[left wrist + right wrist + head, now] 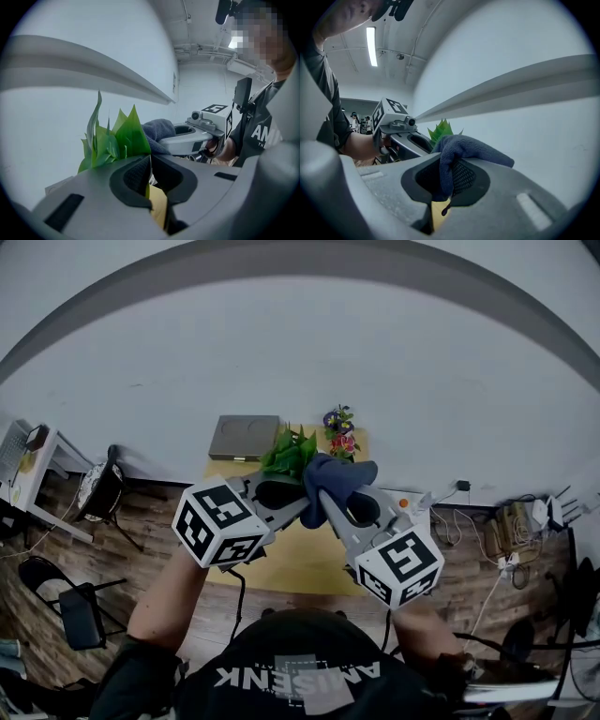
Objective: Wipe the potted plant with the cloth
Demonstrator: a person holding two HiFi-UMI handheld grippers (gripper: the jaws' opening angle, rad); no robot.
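The left gripper (150, 164), its jaws closed to a narrow slit on a green leaf of the potted plant (290, 454), held the foliage above the yellow worktop (305, 554); the pot was hidden. The right gripper (443, 166), jaws clamped on the dark blue cloth (335, 482), held it against the leaves' right side in the head view.

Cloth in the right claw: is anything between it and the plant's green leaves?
Nothing visible does. The dark blue cloth, pinched in the right claw, sits right beside the green leaves, which the left claw grips.
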